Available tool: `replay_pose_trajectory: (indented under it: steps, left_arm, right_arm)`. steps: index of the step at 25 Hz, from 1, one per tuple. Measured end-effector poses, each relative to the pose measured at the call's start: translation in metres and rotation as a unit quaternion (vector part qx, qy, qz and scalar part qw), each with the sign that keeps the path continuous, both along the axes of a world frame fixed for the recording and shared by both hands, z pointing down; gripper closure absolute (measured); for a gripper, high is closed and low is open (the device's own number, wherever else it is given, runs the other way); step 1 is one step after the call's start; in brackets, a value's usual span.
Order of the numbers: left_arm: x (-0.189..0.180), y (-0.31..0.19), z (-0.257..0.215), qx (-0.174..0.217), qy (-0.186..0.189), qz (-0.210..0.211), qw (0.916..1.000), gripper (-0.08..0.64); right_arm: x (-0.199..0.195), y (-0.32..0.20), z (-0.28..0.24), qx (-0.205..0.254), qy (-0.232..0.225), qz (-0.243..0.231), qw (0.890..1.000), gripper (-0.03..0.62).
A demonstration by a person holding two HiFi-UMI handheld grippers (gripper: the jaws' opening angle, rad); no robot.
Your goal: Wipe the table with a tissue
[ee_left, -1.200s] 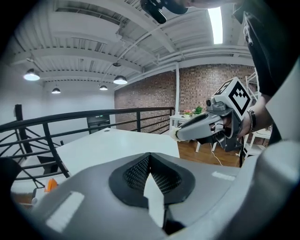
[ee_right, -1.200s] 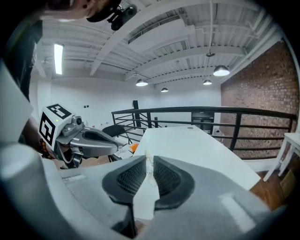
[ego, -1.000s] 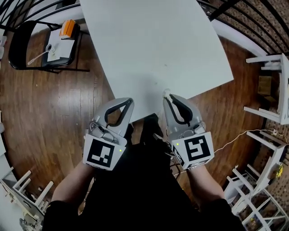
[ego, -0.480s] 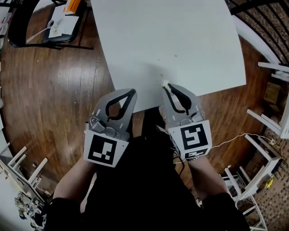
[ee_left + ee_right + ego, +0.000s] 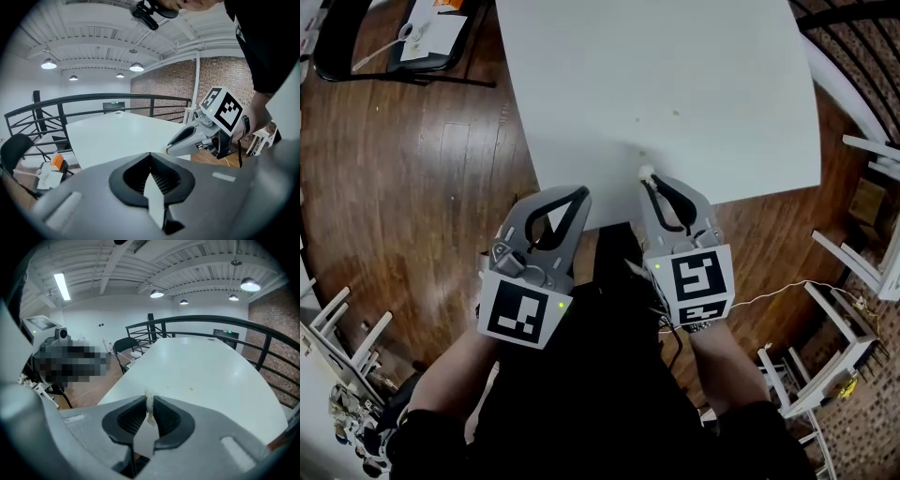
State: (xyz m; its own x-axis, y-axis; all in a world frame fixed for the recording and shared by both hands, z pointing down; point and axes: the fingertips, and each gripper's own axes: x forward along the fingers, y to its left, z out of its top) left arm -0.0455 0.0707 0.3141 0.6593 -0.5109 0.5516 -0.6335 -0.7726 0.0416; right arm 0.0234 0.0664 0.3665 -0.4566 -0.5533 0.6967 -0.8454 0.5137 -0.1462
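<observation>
Most of the tissue [image 5: 149, 408] is hidden between the right gripper's [image 5: 149, 398] fingers [image 5: 130, 416].

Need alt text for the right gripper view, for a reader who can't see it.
The right gripper is shut on a small wad of white tissue, pinched at the tips, at the near edge of a white table. Small yellowish specks lie on the tabletop ahead.

White table [image 5: 694, 56] stands on wood floor [image 5: 412, 187]. Few small specks [image 5: 676, 113] on top, toward near edge. Black chair [image 5: 328, 47] on floor, left.
</observation>
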Motion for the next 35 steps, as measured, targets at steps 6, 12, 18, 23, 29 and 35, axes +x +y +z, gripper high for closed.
replay_pose_trajectory:
  steps: [6,12,18,23,29,35]
  left_arm:
    - [0.005,-0.006,0.009,-0.011,0.0,0.0,0.9999,0.545]
    - [0.004,-0.016,0.02,-0.021,-0.007,-0.009,0.9997,0.545]
    - [0.004,-0.02,0.027,-0.032,-0.008,-0.013,0.9994,0.545]
    - [0.005,-0.022,0.028,-0.034,-0.008,-0.015,0.9993,0.545]
    - [0.003,-0.028,0.033,-0.04,-0.011,-0.018,0.999,0.545]
    - [0.009,-0.031,0.032,-0.04,-0.011,-0.018,0.999,0.545]
  right_arm:
    - [0.0,-0.009,0.017,-0.024,0.003,0.001,1.0,0.557]
    - [0.0,-0.014,0.034,-0.048,0.007,-0.005,0.999,0.557]
    - [-0.002,-0.014,0.048,-0.07,0.011,-0.01,0.997,0.557]
    - [-0.001,-0.015,0.053,-0.083,0.013,-0.011,0.996,0.557]
    - [-0.004,-0.02,0.056,-0.085,0.011,-0.014,0.996,0.557]
    - [-0.003,-0.023,0.056,-0.084,0.007,-0.014,0.996,0.557]
